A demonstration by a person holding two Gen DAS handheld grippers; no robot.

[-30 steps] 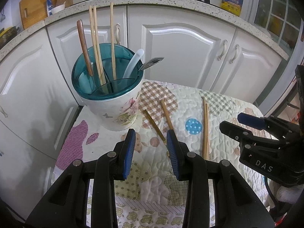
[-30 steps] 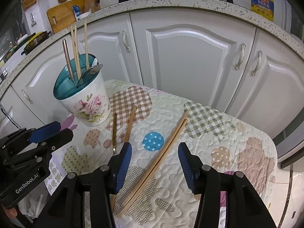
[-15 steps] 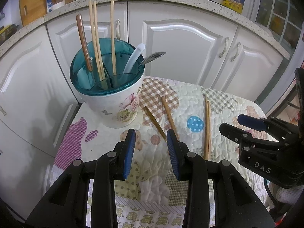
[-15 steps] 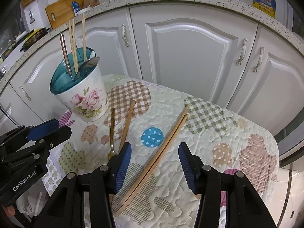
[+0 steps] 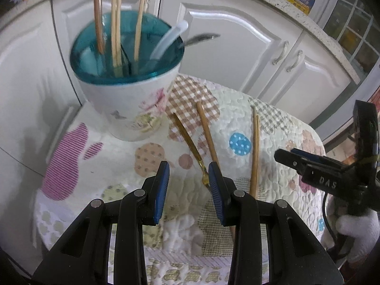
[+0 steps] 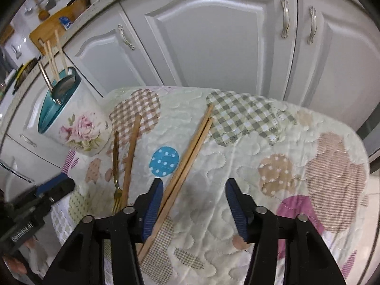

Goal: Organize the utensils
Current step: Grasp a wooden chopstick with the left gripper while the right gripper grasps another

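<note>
The left claw (image 5: 188, 185) stands part open and holds nothing; its blue pads hang just above the quilted bench cover, with the tines of a gold fork (image 5: 190, 144) and the lower end of a brown chopstick (image 5: 207, 134) lying close by its inner pad. The right claw (image 6: 194, 204) is likewise open and empty, its jaws wider, and its left pad sits right beside a pair of light wooden chopsticks (image 6: 190, 159) that run slantwise under it. Both claws point steeply down at the loose pieces, so the step in hand looks like the reach before a pick-up.

The next move, as I judge it, calls for each claw to settle over one thin stick and close across it. The pair under the right claw needs the jaws shifted a little toward its left, so that both sticks fall between the pads. These pieces are slim and lie flat on soft cloth, so the pads must press into the quilt to get under them.

Further out, near the left rear corner of the bench (image 6: 308, 142), stands the floral utensil cup (image 5: 128, 90) with its teal insert, already holding chopsticks, a white spoon and a metal spoon upright
</note>
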